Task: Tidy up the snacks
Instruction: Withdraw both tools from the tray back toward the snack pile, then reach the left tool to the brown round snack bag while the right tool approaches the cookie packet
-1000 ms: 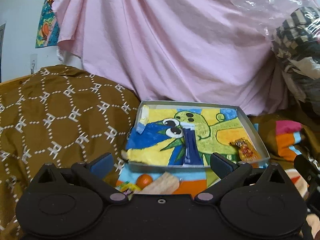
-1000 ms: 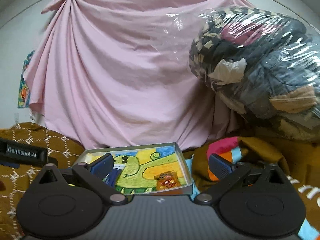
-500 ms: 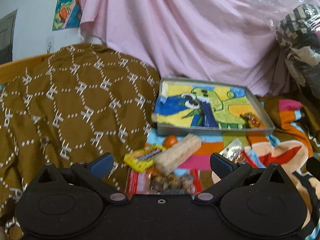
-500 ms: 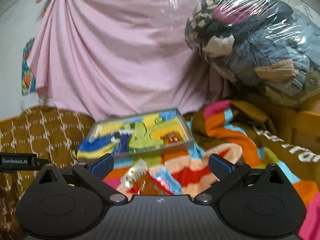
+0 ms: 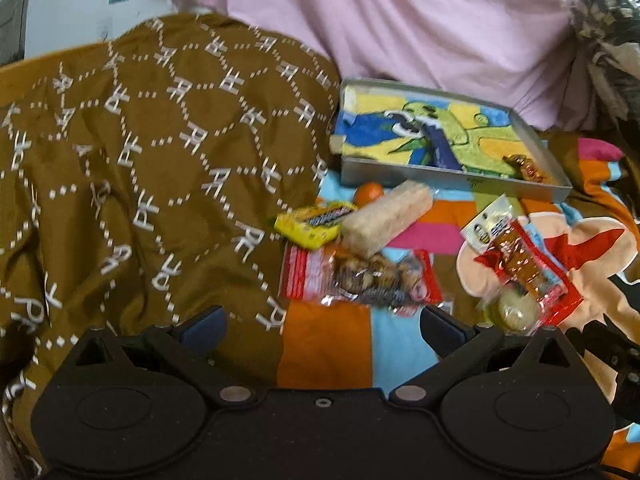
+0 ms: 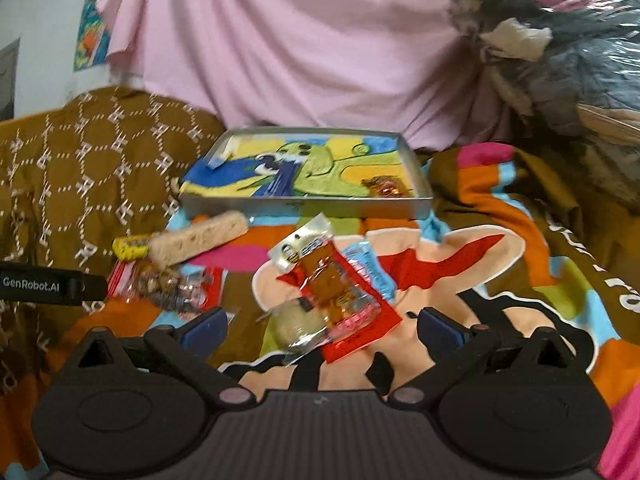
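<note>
A pink draped sheet (image 6: pixel 280 52) backs a bed spread with a multicoloured blanket (image 6: pixel 500 240). Both the left gripper (image 5: pixel 322 326) and the right gripper (image 6: pixel 322 326) hang wide open and empty. Ahead of the left jaws lies a clear red-edged nut packet (image 5: pixel 360 276), with a pale oat bar (image 5: pixel 386 216) beyond; a red-and-clear candy packet (image 6: pixel 340 292) lies between the right jaws. The shallow grey cartoon-lined tray (image 6: pixel 304 202) sits mid-frame.

Brown blanket (image 5: pixel 160 152) with white lattice; pink drape (image 6: pixel 300 48).
</note>
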`<state>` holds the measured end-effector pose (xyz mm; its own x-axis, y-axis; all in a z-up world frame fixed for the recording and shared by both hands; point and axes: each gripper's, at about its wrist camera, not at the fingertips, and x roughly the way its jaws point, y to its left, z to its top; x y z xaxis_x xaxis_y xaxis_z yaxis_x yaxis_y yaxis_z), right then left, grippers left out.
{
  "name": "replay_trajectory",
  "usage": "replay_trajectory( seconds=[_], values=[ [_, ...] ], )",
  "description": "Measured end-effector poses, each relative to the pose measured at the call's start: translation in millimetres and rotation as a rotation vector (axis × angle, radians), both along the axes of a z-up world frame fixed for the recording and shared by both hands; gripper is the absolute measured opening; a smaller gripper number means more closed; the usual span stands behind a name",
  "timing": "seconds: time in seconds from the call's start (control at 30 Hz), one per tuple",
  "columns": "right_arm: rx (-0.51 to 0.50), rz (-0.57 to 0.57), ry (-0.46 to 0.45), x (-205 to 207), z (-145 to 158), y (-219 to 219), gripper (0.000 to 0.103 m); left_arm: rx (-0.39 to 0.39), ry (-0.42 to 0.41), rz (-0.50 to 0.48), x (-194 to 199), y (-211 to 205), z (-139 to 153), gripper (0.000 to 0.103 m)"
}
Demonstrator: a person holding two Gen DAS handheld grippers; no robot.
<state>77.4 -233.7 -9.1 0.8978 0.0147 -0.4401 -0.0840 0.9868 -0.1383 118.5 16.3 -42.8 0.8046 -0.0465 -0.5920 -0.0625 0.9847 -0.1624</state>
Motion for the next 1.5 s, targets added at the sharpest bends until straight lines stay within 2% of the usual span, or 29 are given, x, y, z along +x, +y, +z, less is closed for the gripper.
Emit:
replay_trajectory(
  seconds=[0.2,0.57,0.73,1.0,1.2,1.37,1.5],
  values=[
    [-0.025,0.021,0.052,5.9,-6.0,6.2,0.103,0.007,0.037,-0.009,5.2,1.1,-8.5,0.102],
    [-0.038,0.041,0.115,14.8,-11.9,10.2,0.103,0.067,0.044,-0.06,23.9,0.7,-6.7,0.102],
    [-0.009,0.052,0.161,22.5,-14.8,7.9,0.103,0.085,0.028,-0.097,35.1,3.1,-4.0,0.102],
    [0.085,0.121,0.261,41.4,-18.0,-2.1,0.103,0.03,0.038,-0.141,62.1,9.8,-10.0,0.102],
    [0.06,0.163,0.271,67.6,-19.3,-5.7,0.103,0.053,0.048,-0.208,83.7,9.7,-18.1,0.102],
    [0.036,0.24,0.27,89.9,-25.0,-8.3,0.103,0.037,0.07,-0.244,103.5,13.9,-28.1,0.102],
    [0.068,0.283,0.309,107.4,-33.1,-13.1,0.103,-0.019,0.082,-0.253,120.0,18.1,-33.5,0.102]
  ],
)
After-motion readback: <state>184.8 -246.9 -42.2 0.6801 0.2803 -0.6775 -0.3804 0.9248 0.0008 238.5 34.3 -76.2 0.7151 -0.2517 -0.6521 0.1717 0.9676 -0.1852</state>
